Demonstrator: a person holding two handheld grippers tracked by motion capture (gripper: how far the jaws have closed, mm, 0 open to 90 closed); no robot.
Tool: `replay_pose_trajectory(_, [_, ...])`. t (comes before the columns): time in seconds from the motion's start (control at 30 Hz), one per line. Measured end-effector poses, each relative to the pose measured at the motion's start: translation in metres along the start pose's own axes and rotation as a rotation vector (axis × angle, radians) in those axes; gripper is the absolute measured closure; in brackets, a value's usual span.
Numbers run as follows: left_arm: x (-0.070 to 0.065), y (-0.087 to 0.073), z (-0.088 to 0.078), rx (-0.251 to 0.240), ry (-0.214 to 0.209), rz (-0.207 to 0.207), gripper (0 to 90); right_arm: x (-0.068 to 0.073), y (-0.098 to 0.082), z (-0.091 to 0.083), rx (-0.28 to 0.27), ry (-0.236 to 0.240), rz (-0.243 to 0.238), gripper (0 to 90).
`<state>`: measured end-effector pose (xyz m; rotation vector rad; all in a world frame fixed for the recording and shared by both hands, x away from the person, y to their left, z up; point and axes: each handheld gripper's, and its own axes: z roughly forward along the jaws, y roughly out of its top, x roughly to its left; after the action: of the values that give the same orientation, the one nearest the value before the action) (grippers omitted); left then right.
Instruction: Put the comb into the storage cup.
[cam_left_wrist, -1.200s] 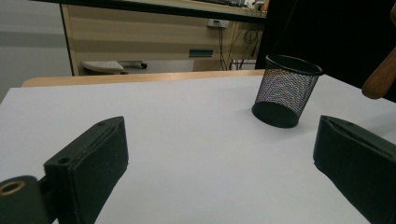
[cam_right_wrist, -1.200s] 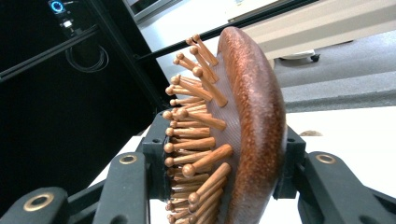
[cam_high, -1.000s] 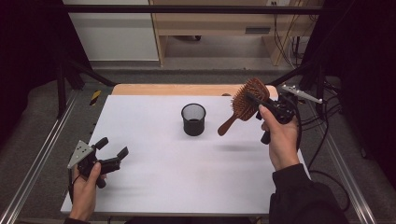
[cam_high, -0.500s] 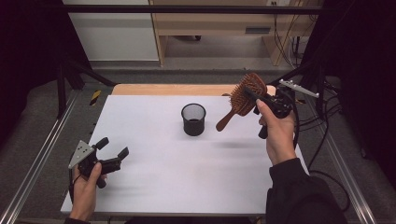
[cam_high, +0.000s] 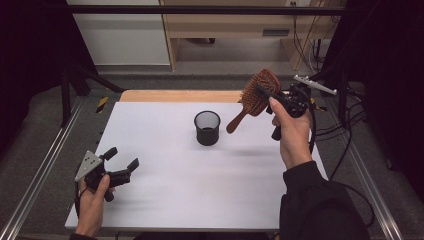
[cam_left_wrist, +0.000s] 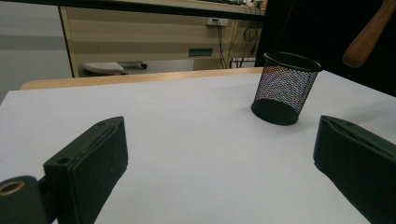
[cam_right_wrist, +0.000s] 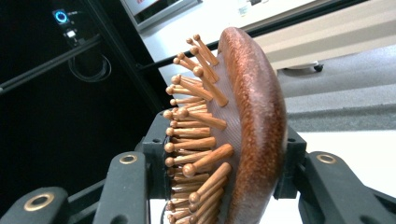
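A wooden paddle hairbrush (cam_high: 256, 95) hangs in the air right of a black mesh cup (cam_high: 207, 127). My right gripper (cam_high: 267, 94) is shut on the brush head, handle slanting down-left toward the cup. In the right gripper view the brush head (cam_right_wrist: 243, 135) sits clamped between the jaws, pins to the left. My left gripper (cam_high: 121, 160) rests open at the table's front left, nothing between its fingers. Its own view shows the mesh cup (cam_left_wrist: 285, 87) upright ahead and the brush handle (cam_left_wrist: 369, 35) at the top right.
The white tabletop (cam_high: 165, 190) has a wooden strip (cam_high: 180, 96) along its far edge. Metal rails (cam_high: 40, 175) run along both sides. A desk (cam_high: 235, 25) stands behind, and cables (cam_high: 345, 125) trail at the right.
My right hand has lifted the brush a little and carried it slightly back, keeping the handle pointed at the cup. The left gripper has stayed put.
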<state>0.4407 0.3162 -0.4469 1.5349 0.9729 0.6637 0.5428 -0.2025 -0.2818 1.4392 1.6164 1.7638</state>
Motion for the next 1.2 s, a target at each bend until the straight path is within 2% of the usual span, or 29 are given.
replay_pose_trajectory(0.27, [0.0, -0.001, 0.001, 0.004, -0.001, -0.001, 3.4, 0.001, 0.019, 0.002, -0.045, 0.004, 0.013, 52.1])
replay_pose_trajectory(0.47, [0.001, -0.001, 0.001, 0.004, 0.002, -0.002, 3.4, 0.007, 0.026, 0.009, -0.05, 0.01, 0.011, 52.0])
replay_pose_trajectory(0.7, [0.002, -0.002, 0.001, 0.002, 0.006, -0.01, 3.4, 0.01, 0.029, 0.018, -0.061, 0.025, 0.028, 52.0])
replay_pose_trajectory(0.8, [0.002, -0.001, 0.0, -0.001, 0.017, -0.006, 3.5, 0.012, 0.028, 0.021, -0.082, 0.019, 0.016, 52.0])
replay_pose_trajectory(0.87, [0.002, -0.002, 0.0, -0.001, 0.018, -0.005, 3.5, 0.012, 0.028, 0.023, -0.087, 0.023, 0.031, 52.0])
replay_pose_trajectory(1.2, [0.003, -0.002, 0.0, 0.0, 0.02, -0.015, 2.5, 0.016, 0.024, 0.031, -0.078, 0.027, 0.019, 51.9])
